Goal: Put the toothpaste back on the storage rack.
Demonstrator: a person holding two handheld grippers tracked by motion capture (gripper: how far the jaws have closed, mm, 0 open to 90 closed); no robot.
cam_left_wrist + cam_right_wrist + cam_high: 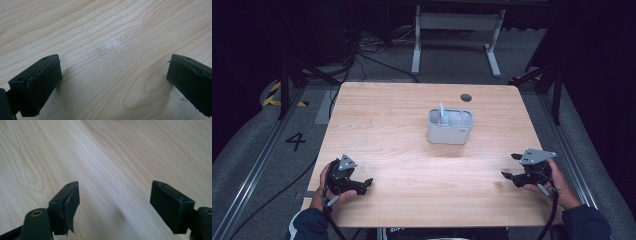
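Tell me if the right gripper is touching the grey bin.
Apart. The high view shows the right gripper near the table's right front edge, with bare wood between it and the grey bin at the middle. Its jaws stand open on nothing.

Nothing sits between my tongs, so the thing nearest them is the small grey caddy. In the high view it stands upright a little right of the frame's middle, on the far half of the desk. It is a rounded oblong tub with plain pale-grey walls and an open top, and a partition inside seems to split it into compartments. A pale blue-white item stands up out of its left part, poking above the rim; I cannot tell what it is.
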